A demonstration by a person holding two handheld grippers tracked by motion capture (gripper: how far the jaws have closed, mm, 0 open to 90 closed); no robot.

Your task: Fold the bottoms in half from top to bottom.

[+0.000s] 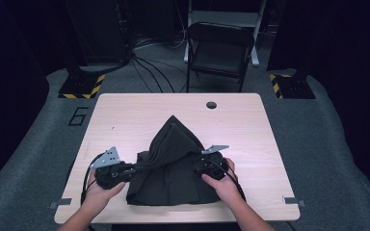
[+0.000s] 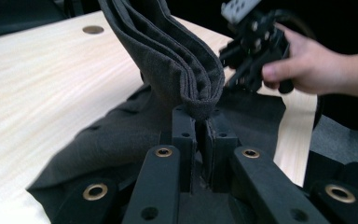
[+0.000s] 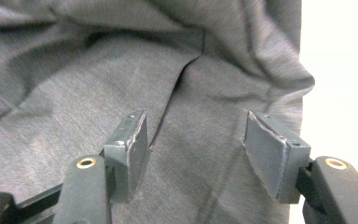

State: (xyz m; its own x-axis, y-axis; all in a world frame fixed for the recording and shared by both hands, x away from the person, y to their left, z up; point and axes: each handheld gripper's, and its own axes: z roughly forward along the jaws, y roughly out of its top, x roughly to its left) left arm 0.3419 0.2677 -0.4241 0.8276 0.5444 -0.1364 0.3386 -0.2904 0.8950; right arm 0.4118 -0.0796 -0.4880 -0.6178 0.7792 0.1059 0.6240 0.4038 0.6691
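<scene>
A dark grey cloth lies bunched on the near half of the wooden table, one fold pulled up into a peak toward the middle. My left gripper is at the cloth's left edge. In the left gripper view its jaws are shut on a folded, layered edge of the cloth, which rises up from them. My right gripper rests at the cloth's right side. Its jaws stand open above the fabric, with a crease between them and nothing pinched.
A round cable hole sits near the table's far edge. A black folding chair stands beyond the table, with cables on the floor. Bare tabletop lies to the left, right and far side of the cloth.
</scene>
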